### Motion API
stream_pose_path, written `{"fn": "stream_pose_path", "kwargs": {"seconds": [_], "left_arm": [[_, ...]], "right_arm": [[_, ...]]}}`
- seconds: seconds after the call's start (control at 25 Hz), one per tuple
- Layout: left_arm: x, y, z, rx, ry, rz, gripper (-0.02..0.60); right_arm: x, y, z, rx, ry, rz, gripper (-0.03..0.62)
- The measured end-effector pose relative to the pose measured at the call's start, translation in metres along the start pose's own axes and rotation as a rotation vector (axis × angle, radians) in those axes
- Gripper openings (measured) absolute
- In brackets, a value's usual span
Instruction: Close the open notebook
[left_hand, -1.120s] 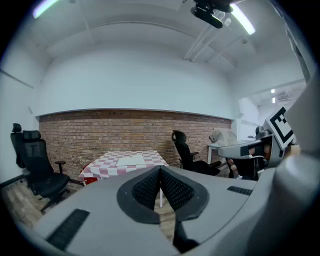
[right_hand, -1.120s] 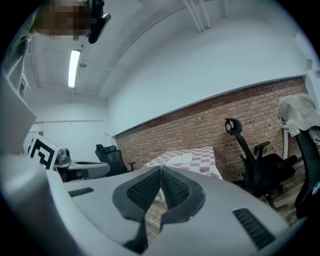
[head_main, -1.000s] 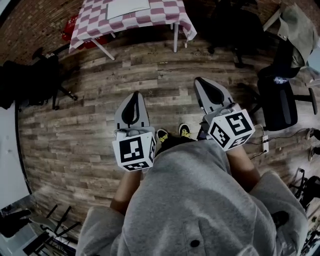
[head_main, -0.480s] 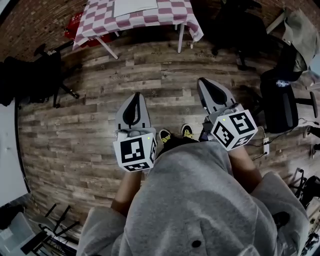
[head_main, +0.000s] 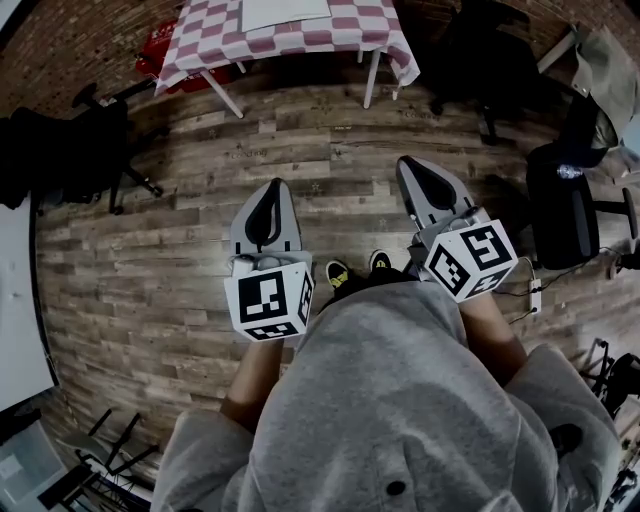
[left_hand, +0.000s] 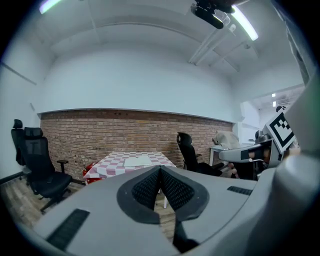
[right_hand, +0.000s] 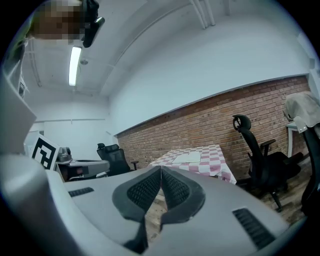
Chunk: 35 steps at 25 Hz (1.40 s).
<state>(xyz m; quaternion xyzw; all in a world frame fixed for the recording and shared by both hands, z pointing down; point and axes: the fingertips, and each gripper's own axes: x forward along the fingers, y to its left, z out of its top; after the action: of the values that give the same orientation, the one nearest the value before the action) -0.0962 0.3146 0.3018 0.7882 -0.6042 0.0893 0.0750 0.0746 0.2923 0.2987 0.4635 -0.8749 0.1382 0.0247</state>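
— What takes up most of the room?
— A plank floor (head_main: 150, 250). At its far side, by a brick wall (left_hand: 100, 135), stands the bench (head_main: 215, 45) under a checked cloth.

— How are the arms held?
— Both forearms (head_main: 250, 375) reach forward from grey sleeves (head_main: 200, 450), side by side. They are nearly level, tipped slightly down toward the bench and well apart from it.

— And the tongs?
— The left tongs (head_main: 271, 188) are closed, pads together on nothing. The right tongs (head_main: 409, 165) are the same. Each carries a cube (head_main: 268, 303) of black-and-white square markers.

— Where is the notebook?
— The notebook (head_main: 285, 12) lies flat and pale on the middle of the bench.
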Motion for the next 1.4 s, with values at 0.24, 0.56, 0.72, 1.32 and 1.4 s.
{"fn": "stream_pose_path", "kwargs": {"seconds": [0.24,0.56,0.72,1.32,1.4], "left_arm": [[-0.004,0.014,-0.002,-0.003,-0.003,0.007,-0.003],[0.003,0.015,-0.002,0.004,0.006,-0.004,-0.003],[0.008,0.016,-0.003,0.011,0.007,0.0,-0.002],[0.073,0.032,0.0,-0.002,0.034,0.001,-0.002],[0.086,0.034,0.0,-0.007,0.036,-0.005,-0.002]], "right_arm": [[0.007,0.014,-0.005,-0.018,0.001,0.01,0.026],[0.012,0.008,-0.008,0.002,0.001,0.001,0.026],[0.019,0.002,-0.008,0.011,-0.008,0.003,0.026],[0.077,-0.036,-0.001,0.044,0.0,0.008,0.026],[0.086,-0.044,-0.001,0.045,0.008,0.003,0.026]]}}
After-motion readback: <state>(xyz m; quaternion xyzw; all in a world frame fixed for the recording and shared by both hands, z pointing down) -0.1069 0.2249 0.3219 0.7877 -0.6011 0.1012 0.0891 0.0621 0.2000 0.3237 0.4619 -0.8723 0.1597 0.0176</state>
